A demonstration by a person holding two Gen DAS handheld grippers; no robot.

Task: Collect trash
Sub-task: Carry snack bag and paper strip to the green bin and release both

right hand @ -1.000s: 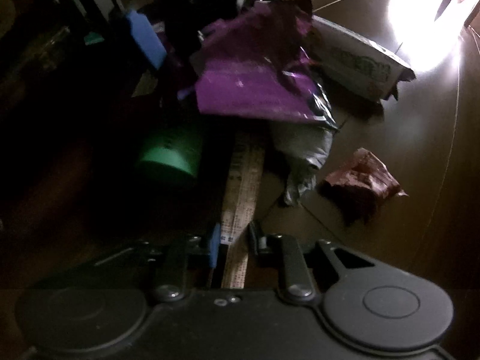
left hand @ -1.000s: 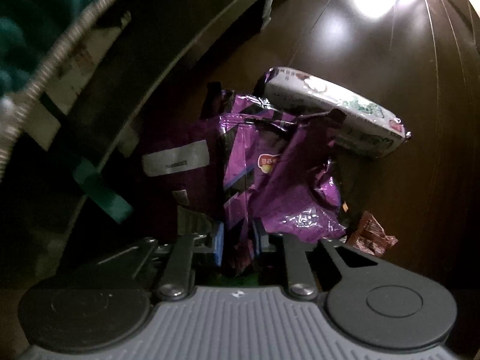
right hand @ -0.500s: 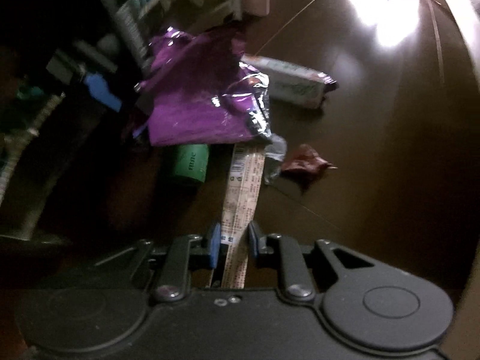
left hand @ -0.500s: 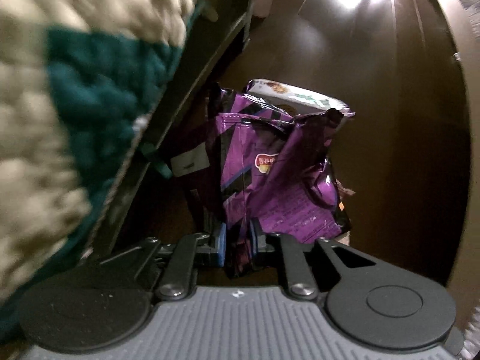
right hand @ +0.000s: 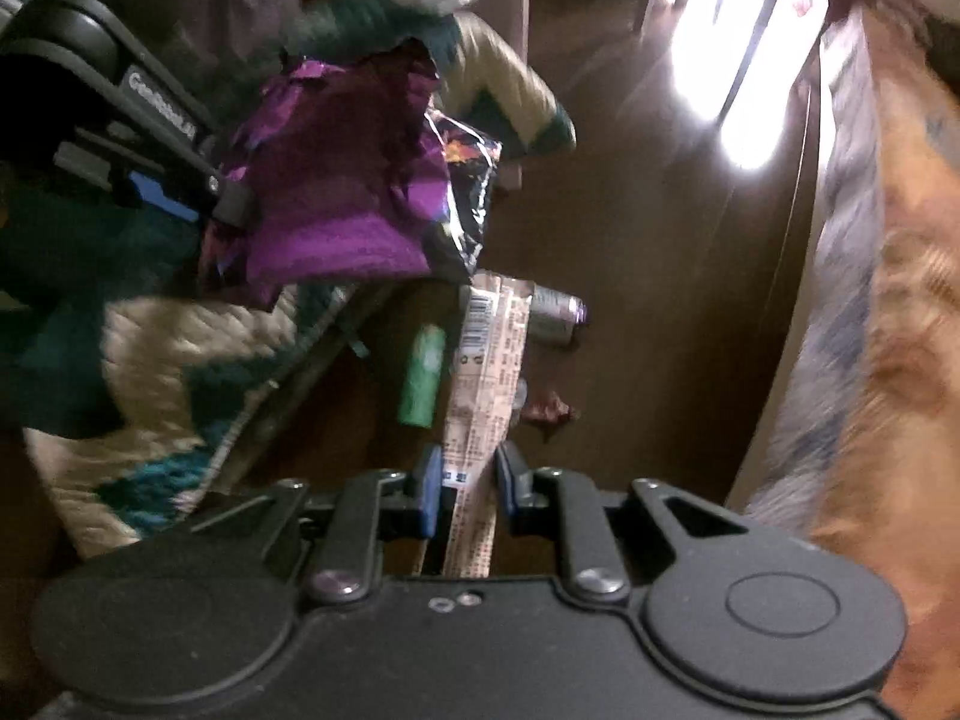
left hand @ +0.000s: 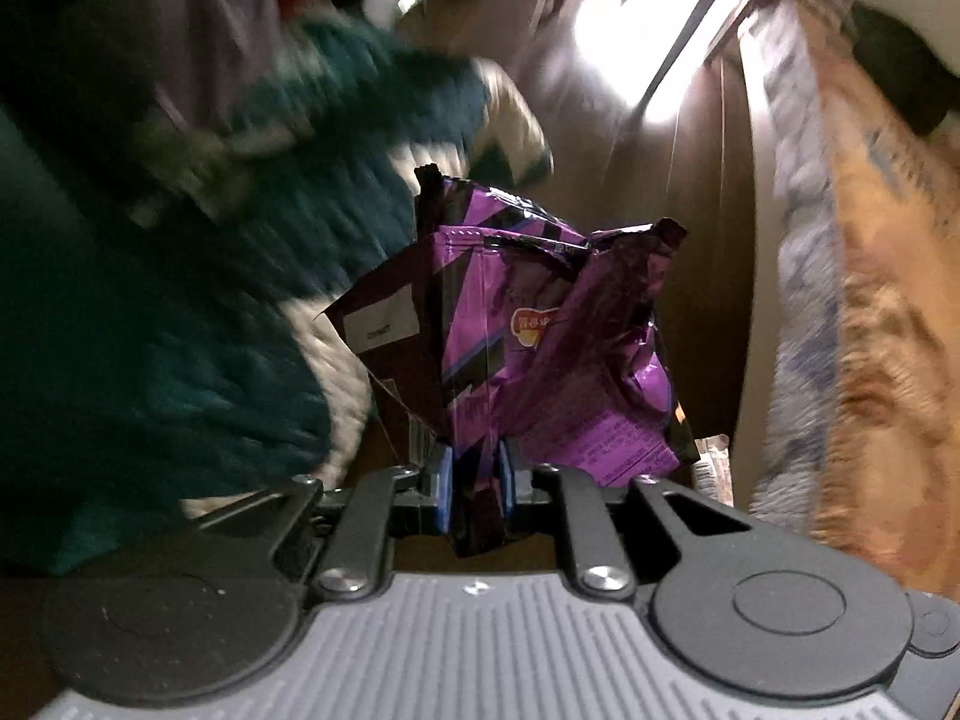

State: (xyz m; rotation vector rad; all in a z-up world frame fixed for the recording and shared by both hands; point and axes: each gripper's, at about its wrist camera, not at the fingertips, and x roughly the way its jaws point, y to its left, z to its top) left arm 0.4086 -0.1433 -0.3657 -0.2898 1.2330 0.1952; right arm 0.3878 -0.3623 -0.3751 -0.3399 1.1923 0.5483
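Two wrappers gripped: crumpled purple bag [left hand: 540,330], tan strip [right hand: 486,384].

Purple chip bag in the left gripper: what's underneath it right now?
In the right wrist view, below the lifted purple chip bag lie the quilt, a green can and a silver can on the dark floor. Whatever lies directly behind the bag is hidden.

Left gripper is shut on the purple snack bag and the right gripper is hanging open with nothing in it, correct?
Not quite. The left gripper is shut on the purple snack bag, but the right gripper is not empty: the right wrist view shows it shut on a long tan wrapper that runs up between its fingers.
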